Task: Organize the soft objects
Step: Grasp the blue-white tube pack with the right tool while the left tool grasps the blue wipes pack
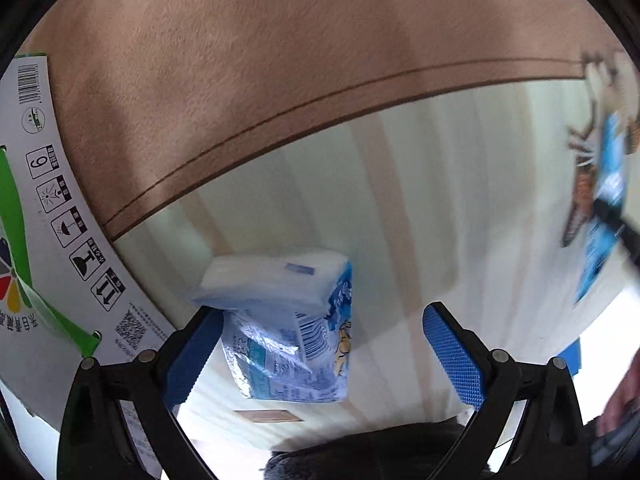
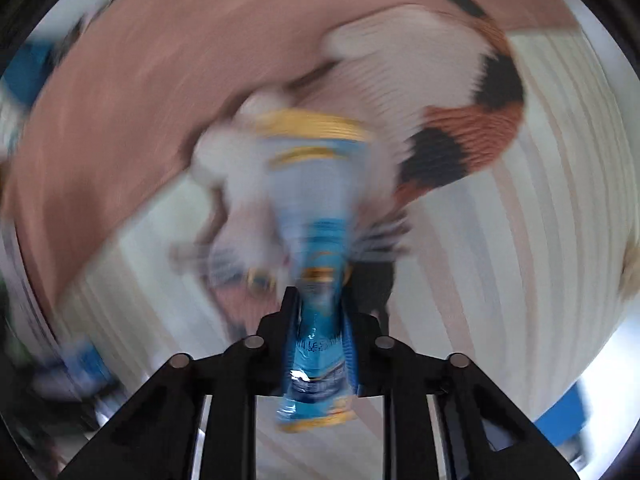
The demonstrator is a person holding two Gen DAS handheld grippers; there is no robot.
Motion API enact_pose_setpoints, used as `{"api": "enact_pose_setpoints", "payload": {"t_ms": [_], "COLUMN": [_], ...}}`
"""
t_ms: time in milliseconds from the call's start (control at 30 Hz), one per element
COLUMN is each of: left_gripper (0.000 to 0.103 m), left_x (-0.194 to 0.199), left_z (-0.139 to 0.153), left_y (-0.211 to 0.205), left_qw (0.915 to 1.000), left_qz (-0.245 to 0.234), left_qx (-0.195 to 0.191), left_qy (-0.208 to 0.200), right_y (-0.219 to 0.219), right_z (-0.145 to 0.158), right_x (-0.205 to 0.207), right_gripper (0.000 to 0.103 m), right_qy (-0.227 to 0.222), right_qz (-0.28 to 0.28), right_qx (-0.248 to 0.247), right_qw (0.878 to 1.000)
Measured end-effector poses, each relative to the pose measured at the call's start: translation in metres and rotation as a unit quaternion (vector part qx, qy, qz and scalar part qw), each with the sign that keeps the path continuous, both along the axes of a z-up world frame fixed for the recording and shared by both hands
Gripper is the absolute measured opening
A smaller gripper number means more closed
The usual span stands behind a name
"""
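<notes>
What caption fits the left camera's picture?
Open left gripper around a blue-and-white plastic tissue pack on the pale wooden floor.

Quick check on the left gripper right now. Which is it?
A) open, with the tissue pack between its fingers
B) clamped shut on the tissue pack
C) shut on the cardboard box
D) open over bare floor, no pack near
A: the left gripper is spread wide, and the tissue pack sits between its blue fingers.

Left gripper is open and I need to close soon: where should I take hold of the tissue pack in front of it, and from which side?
Grip the tissue pack across its narrow printed body, just below the white top. It already sits between the open left gripper fingers, against the left pad, so come straight forward, recentre slightly leftward, and close. Expect the soft wrapper to squash.
</notes>
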State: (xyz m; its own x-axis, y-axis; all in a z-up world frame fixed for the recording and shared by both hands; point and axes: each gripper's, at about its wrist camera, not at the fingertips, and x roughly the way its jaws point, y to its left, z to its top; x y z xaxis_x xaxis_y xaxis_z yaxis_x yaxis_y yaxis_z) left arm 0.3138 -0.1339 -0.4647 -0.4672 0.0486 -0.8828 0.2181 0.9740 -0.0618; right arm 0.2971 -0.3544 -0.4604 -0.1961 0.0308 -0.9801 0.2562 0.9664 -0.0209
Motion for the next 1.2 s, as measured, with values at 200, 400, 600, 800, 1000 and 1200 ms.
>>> {"api": "enact_pose_setpoints", "payload": {"t_ms": [200,400,600,800,1000,1200], "left_gripper": [0.102,0.102,0.092,0.05,0.038,0.028], "left_x": [-0.004,-0.023,-0.037,-0.047,-0.059,-0.074], "left_z": [0.012,-0.003,-0.004,0.008,0.025,0.054], "left_y": [0.012,0.017,0.009,0.021,0.032,0.037], "left_qw": [0.9999,0.999,0.9986,0.9971,0.9972,0.9948], "left_qz": [-0.002,-0.037,-0.044,-0.046,-0.023,-0.025], "left_qx": [-0.013,0.023,0.028,0.04,0.018,-0.016], "left_qy": [-0.01,0.009,-0.008,-0.045,-0.069,-0.097], "right_y": [0.018,0.018,0.027,0.05,0.081,0.115], "right_z": [-0.004,-0.011,-0.016,-0.007,0.0,0.038], "right_x": [-0.02,-0.028,-0.033,-0.048,-0.059,-0.068], "right_gripper": [0.027,0.039,0.04,0.022,0.017,0.016], "right_qy": [0.015,0.008,0.003,-0.003,-0.017,-0.054], "right_qz": [0.022,-0.002,-0.001,0.016,0.021,0.032], "right_qx": [0.024,0.022,0.004,-0.003,0.014,0.041], "right_qw": [0.999,1.0,1.0,1.0,1.0,0.997]}}
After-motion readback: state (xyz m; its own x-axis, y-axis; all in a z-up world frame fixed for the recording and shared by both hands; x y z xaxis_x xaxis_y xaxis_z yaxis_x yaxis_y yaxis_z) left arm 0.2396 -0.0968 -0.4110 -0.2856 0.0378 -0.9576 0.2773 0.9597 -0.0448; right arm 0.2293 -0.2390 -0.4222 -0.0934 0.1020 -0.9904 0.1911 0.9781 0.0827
